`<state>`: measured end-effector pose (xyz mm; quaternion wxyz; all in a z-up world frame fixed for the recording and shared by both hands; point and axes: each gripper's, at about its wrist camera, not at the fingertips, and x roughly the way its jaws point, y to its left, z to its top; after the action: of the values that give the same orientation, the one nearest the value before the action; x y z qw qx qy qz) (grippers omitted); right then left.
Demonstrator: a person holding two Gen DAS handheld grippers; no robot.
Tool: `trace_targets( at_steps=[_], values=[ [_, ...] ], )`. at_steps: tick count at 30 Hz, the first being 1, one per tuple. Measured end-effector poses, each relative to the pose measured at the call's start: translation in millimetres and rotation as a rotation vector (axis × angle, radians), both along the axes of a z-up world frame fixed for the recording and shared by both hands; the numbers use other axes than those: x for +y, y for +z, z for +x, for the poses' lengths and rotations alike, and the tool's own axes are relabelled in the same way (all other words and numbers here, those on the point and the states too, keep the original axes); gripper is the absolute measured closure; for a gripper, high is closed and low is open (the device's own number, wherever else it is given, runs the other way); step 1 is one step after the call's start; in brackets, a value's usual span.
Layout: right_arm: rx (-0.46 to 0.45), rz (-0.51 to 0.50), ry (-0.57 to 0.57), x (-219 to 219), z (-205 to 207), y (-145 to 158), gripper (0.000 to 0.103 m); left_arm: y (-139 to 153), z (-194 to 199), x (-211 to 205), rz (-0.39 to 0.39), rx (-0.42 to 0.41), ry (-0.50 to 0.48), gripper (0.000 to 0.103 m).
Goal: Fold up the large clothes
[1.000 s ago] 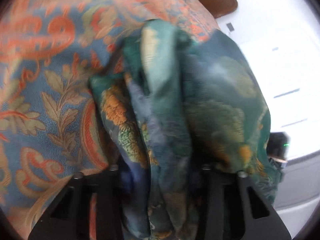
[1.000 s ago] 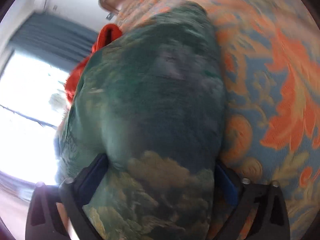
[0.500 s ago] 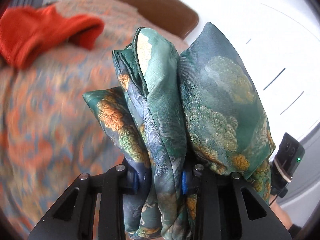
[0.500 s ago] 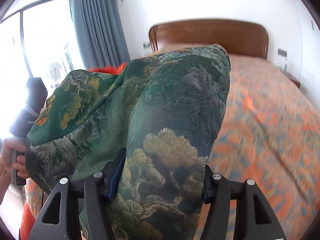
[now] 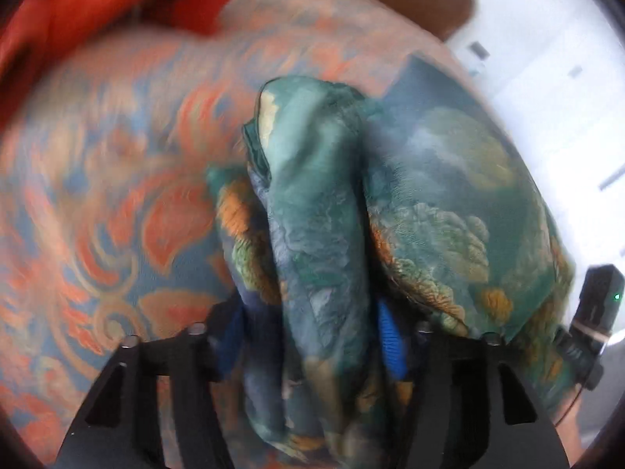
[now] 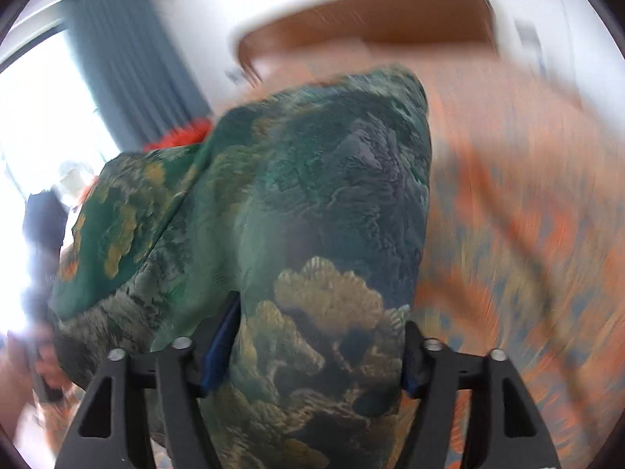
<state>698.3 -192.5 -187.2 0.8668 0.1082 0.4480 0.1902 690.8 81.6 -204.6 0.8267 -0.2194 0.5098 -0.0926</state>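
A large green garment [image 5: 320, 226] printed with gold and orange landscape motifs is bunched between the fingers of my left gripper [image 5: 312, 336], which is shut on it above the bed. The same green garment [image 6: 312, 234] fills the right wrist view, where my right gripper [image 6: 312, 351] is shut on a thick fold of it. The cloth hangs in folds between both grippers and hides the fingertips. Both views are motion-blurred.
The bed has a blue and orange floral cover [image 5: 117, 215]. A red garment [image 5: 97, 8] lies at the far left of the bed, near the wooden headboard [image 6: 371, 15]. Blue curtains [image 6: 129, 70] and a bright window are on the left. The other gripper's body [image 5: 593, 305] shows at right.
Both grippers have tilted down toward the bed with the green garment still held. The bed cover fills more of the left view than half a second ago.
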Motion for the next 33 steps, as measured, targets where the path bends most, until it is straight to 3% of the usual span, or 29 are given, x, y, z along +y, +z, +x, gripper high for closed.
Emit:
trace_targets(
  at_steps=[1,3,5,7,10,14,16,20,23,28,33],
  values=[
    [0.059,0.038,-0.052,-9,6,-18,0.019,-1,-3,7,-0.048,-0.019,0.012,0.030],
    [0.102,0.219,-0.111,-32,6,-34,0.011,10,-17,21,-0.092,-0.071,0.048,0.027],
    [0.109,0.346,-0.138,-49,-3,-29,0.009,36,-40,26,-0.044,-0.160,0.047,0.026],
    [0.081,0.354,-0.154,-61,-17,-13,0.008,63,-70,25,0.059,-0.257,0.025,0.016],
    [-0.065,0.236,-0.150,-70,-54,27,0.002,100,-132,-6,0.296,-0.429,-0.007,0.001],
    [-0.346,-0.151,-0.191,-60,-136,82,0.001,126,-202,-41,0.515,-0.600,0.039,0.001],
    [-0.434,-0.281,-0.206,-53,-176,98,0.001,133,-224,-48,0.565,-0.615,0.087,0.001],
    [-0.412,-0.330,-0.272,-55,-236,108,0.001,141,-276,-58,0.618,-0.618,0.178,0.000],
    [-0.426,-0.342,-0.283,-52,-274,110,0.001,142,-300,-75,0.650,-0.624,0.148,0.000],
    [-0.451,-0.382,-0.261,-33,-317,109,0.001,142,-332,-87,0.595,-0.578,0.114,0.000],
    [-0.437,-0.360,-0.230,-23,-350,109,0.001,137,-349,-94,0.540,-0.553,0.118,0.000]
  ],
)
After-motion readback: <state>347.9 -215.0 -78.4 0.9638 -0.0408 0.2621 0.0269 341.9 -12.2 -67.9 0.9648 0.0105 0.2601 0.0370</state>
